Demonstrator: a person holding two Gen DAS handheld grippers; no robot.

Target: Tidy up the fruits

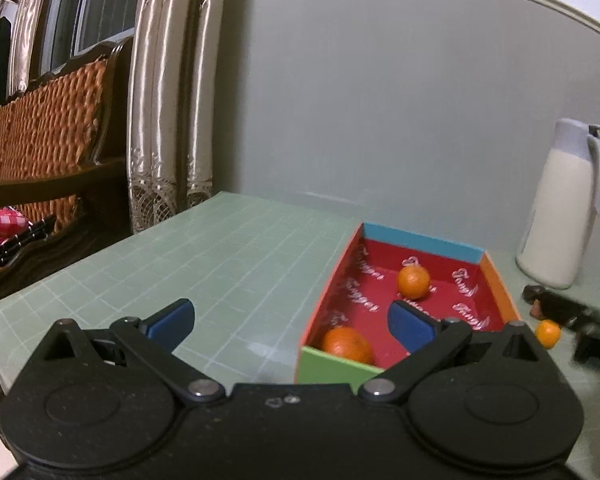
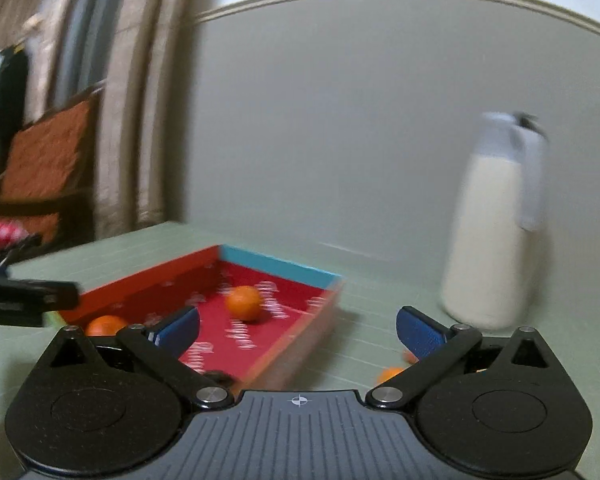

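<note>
A shallow box [image 1: 416, 240] with a red inside and coloured walls sits on the green mat. Two oranges lie in it: one at the far end [image 1: 413, 281], one in the near corner [image 1: 348, 346]. A third orange [image 1: 548, 333] lies on the mat right of the box. My left gripper [image 1: 292, 322] is open and empty, near the box's near left corner. My right gripper [image 2: 298, 332] is open and empty, above the box's right wall [image 2: 300, 344]. In the blurred right wrist view both boxed oranges [image 2: 244, 303] [image 2: 105, 325] show, and a loose orange [image 2: 389, 374] sits by the right finger.
A white jug [image 1: 556, 212] with a grey lid stands at the back right on the green grid mat [image 1: 228, 264]. The right gripper's dark body [image 1: 580, 320] lies right of the box. A wicker chair [image 1: 48, 128] and curtains stand to the left.
</note>
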